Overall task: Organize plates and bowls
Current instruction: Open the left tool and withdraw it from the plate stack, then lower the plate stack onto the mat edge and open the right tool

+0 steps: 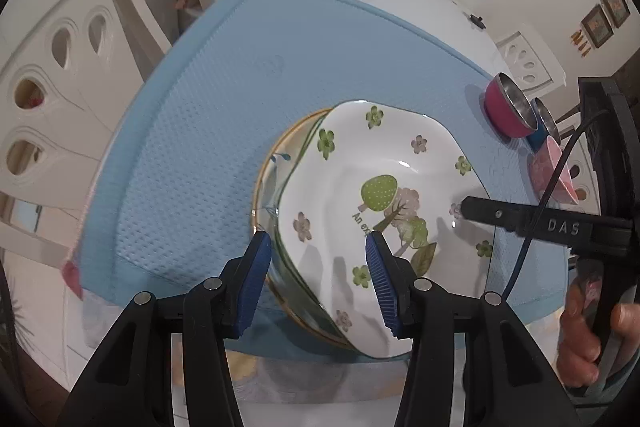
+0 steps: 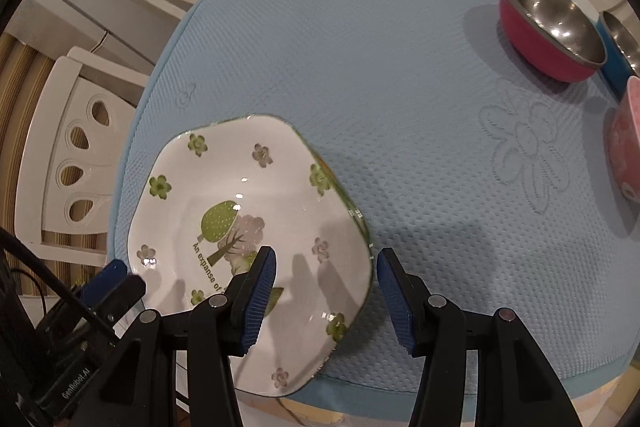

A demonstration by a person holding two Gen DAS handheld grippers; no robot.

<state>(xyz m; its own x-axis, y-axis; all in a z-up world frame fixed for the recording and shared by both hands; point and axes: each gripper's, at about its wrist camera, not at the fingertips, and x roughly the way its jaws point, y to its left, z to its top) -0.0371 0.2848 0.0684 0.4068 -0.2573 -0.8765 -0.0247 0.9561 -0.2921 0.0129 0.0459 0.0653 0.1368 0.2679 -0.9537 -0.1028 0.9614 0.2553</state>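
Over floral plate point(image 1: 384, 195) rim: left gripper point(image 1: 318, 271) spread apart; right gripper point(image 2: 326, 301) likewise, straddling opposite edge.

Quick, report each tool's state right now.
Left tool: open, straddling the near rim of the square floral plate, gripping nothing.
Right tool: open, straddling that plate's right edge, gripping nothing.
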